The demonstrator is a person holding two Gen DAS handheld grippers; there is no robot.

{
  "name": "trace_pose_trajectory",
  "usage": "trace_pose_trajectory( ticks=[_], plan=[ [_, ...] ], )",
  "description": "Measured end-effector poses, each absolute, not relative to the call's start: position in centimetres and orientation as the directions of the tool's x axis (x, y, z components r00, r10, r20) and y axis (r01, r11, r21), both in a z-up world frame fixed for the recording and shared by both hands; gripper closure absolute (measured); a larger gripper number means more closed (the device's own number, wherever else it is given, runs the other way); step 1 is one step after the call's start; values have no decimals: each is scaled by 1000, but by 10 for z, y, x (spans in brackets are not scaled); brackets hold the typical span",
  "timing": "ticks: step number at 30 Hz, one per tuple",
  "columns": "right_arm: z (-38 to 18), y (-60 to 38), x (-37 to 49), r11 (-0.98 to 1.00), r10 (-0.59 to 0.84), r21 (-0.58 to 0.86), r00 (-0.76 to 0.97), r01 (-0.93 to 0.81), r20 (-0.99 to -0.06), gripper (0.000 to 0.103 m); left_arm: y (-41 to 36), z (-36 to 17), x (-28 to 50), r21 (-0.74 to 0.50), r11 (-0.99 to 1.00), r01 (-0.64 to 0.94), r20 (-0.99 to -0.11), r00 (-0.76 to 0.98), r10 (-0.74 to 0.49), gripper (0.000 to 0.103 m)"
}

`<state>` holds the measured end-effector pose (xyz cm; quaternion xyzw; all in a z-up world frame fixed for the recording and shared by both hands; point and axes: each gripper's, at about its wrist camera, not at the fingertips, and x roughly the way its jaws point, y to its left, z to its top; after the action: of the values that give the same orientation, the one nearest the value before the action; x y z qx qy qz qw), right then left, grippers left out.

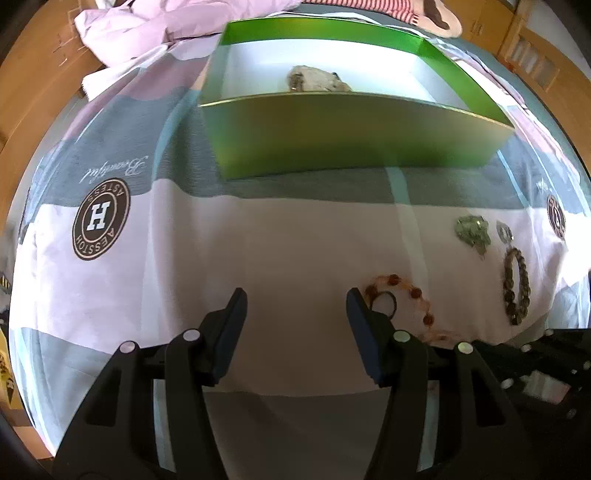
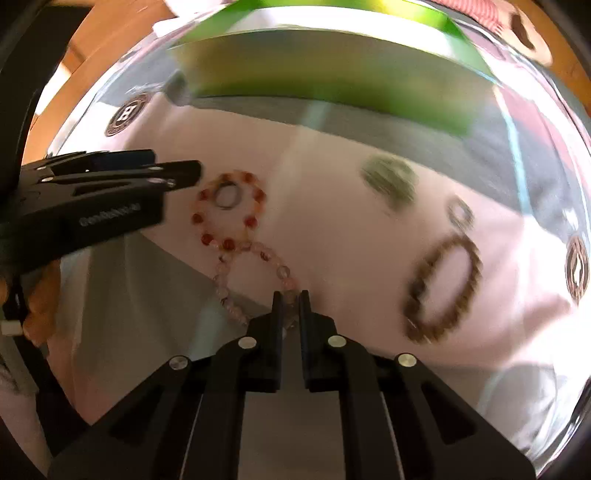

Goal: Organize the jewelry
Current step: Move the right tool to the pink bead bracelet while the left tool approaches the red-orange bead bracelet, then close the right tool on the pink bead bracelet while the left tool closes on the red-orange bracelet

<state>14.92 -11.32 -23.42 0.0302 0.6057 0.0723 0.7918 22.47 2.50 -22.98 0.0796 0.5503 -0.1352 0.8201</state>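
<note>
A green box (image 1: 354, 133) with a white inside stands on the bed and holds a pale piece of jewelry (image 1: 317, 79). My left gripper (image 1: 295, 306) is open and empty above the sheet, left of a red and pale bead necklace (image 1: 410, 291) that has a thin dark ring (image 1: 384, 304) inside its loop. My right gripper (image 2: 290, 302) is shut on the pale end of the bead necklace (image 2: 229, 221). A brown bead bracelet (image 2: 443, 288) lies to its right, with a green stone piece (image 2: 391, 181) and a small ring (image 2: 460, 212) beyond. The right wrist view is blurred.
The bedsheet (image 1: 258, 240) has grey and white bands and round logo prints (image 1: 100, 218). A pink quilt (image 1: 147, 29) lies behind the box. Wooden furniture (image 1: 33, 81) stands at the left. The left gripper (image 2: 110, 192) shows in the right wrist view.
</note>
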Motion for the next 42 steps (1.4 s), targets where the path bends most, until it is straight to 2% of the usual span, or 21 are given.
trace_pose_trajectory(
  ticks=[8,28,33,38,42],
  plan=[
    [-237,-131,138,986,164,162,260,-29,-952,94,12,-227,207,-64,920,386,-928,316,-198,46],
    [-240,-100,143,998,25,8,300,-56,-954,90,-7,-243,197,37,904,427,-936,330,-118,45],
    [-242,-101,143,999,25,13,300,-45,-954,90,-10,-243,197,38,900,435,-935,333,-122,49],
    [-242,-100,141,999,19,7,304,-43,-952,90,-13,-240,192,30,892,451,-933,334,-137,64],
    [-241,-101,141,999,29,18,303,-38,-953,90,-13,-240,191,25,891,453,-933,332,-143,66]
  ],
)
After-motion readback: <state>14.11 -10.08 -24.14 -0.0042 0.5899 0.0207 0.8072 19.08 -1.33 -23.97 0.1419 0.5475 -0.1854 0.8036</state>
